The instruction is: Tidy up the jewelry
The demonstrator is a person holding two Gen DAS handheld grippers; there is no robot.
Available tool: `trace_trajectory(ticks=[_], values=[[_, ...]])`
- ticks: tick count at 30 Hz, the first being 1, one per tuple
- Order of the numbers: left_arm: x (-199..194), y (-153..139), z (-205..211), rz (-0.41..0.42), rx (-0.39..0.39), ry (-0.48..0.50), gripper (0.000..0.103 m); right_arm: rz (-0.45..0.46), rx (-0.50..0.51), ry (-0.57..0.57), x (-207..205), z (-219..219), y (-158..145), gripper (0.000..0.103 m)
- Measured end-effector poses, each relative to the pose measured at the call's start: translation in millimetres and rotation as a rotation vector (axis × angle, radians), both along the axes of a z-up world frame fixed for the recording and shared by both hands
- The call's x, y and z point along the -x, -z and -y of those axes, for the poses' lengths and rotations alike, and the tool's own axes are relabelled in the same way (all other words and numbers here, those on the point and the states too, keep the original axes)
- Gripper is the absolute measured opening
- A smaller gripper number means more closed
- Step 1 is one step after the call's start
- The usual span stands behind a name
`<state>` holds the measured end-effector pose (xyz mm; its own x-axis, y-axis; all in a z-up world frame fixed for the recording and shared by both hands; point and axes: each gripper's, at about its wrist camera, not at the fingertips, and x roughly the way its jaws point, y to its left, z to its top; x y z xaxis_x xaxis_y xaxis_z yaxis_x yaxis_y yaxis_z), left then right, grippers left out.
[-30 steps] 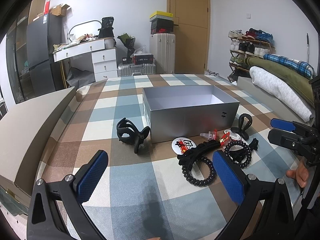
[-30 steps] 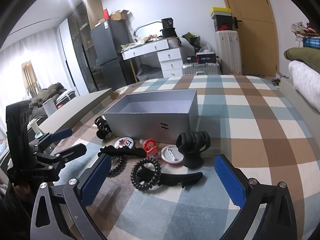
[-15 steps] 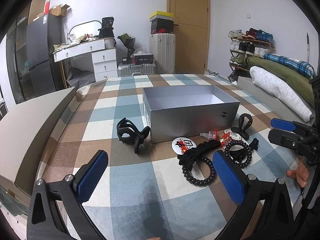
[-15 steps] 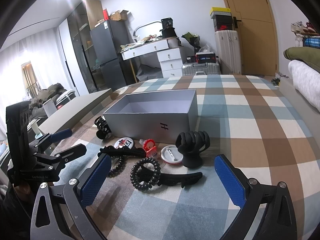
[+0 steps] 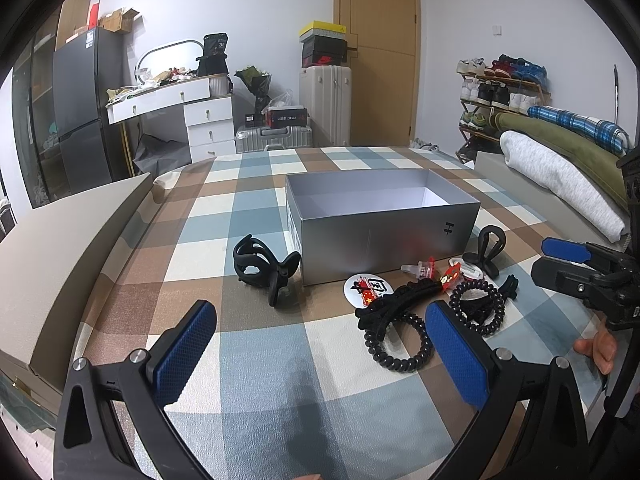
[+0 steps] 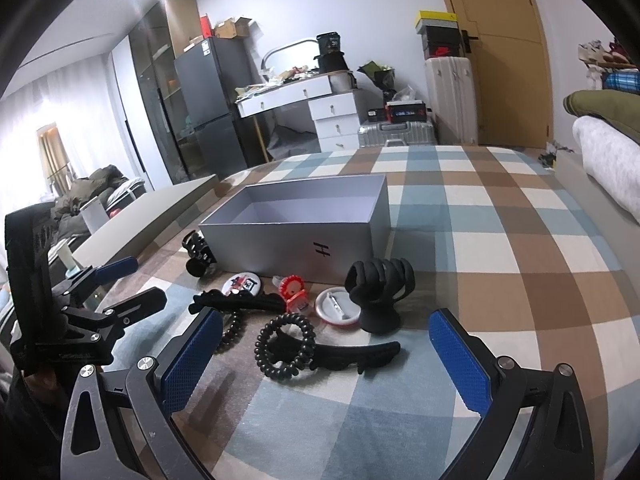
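While both hand-held grippers gape, hair accessories (image 6: pixel 288 344) lie just ahead.

Black clips (image 6: pixel 380 294) and coil ties (image 6: pixel 286 346) lie before the open silver box (image 6: pixel 296 240).

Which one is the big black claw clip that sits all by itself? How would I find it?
Find the silver box in the middle of the checked cover. Most of the hair things lie in a heap in front of its long side. The claw clip lies alone off the box's left corner, on a brown square, apart from that heap, its curved teeth pointing left.
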<state>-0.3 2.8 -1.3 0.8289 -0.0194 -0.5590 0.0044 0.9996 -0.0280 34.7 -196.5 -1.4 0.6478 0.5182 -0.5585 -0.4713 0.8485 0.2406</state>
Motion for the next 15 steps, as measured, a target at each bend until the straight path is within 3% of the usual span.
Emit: trace_trajectory(ticks=[15], values=[[-9,1,-2,-0.050,0.032,0.001,0.102,-0.065,0.033,0.027,-13,-2,4,0.103]])
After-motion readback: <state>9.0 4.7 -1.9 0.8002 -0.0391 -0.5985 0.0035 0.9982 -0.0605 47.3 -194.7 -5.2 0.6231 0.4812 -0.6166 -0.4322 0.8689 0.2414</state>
